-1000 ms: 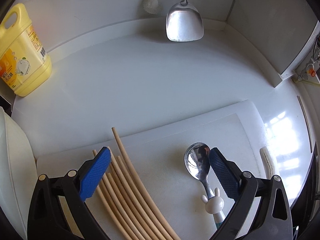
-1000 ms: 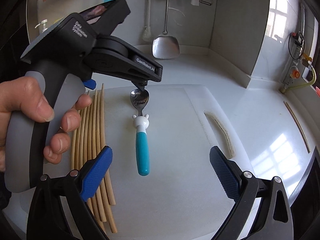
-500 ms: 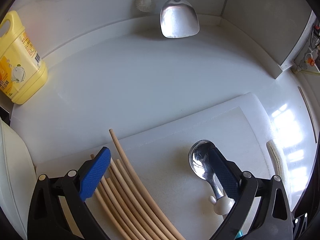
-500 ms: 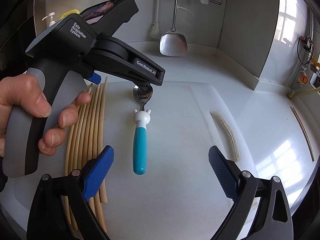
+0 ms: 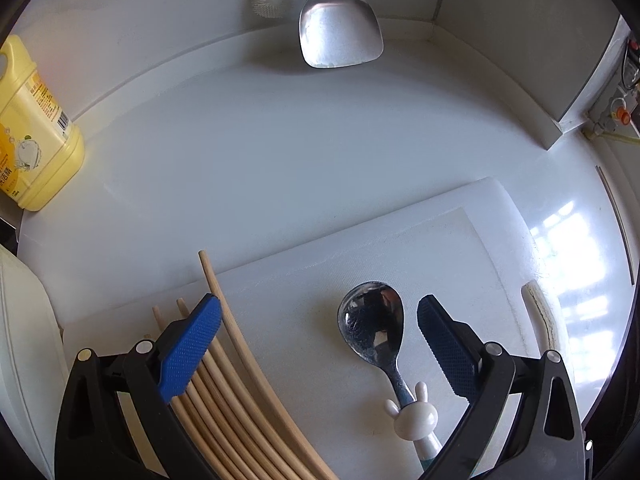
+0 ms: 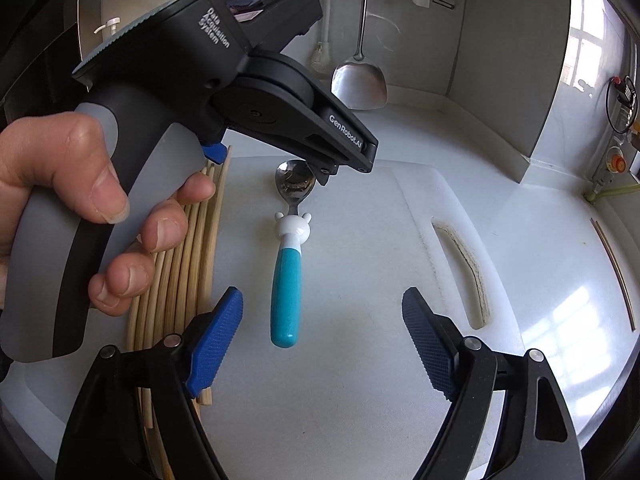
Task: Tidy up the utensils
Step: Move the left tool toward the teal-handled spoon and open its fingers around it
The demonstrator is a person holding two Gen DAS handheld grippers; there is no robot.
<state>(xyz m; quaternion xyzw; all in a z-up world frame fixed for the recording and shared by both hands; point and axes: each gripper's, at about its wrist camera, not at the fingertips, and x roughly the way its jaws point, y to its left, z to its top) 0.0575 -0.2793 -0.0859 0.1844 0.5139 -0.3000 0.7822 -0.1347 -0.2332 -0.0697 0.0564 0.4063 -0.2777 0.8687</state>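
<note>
Spoon (image 6: 291,240): one piece, steel bowl, white rabbit-shaped collar, teal handle. It lies flat on the white cutting board (image 6: 360,380), bowl pointing far, handle end pointing near, just right of the chopsticks. In your left wrist view its bowl (image 5: 372,322) sits between the two blue pads, nearer the right pad, with neither pad touching it.

Chopsticks (image 6: 180,276): a bundle of pale wooden sticks, laid side by side along the left part of the board, running near to far. In your left wrist view one stick (image 5: 224,312) reaches farther than the rest, past the board's far edge.

Left gripper (image 5: 319,346): your jaws stand spread wide, grasping nothing. The left pad hangs over the chopsticks, the right pad just right of the spoon bowl. From the right wrist view your left hand (image 6: 80,208) wraps its grey handle, and the gripper's tips sit over the spoon bowl.

Right gripper (image 6: 322,346): jaws released and wide apart, nothing between the pads. It hovers over the near part of the board, the spoon handle's end just beyond its left pad.

Surroundings: white counter (image 5: 280,152); steel spatula (image 5: 340,32) hanging at the far wall; yellow detergent bottle (image 5: 32,136) at far left.
</note>
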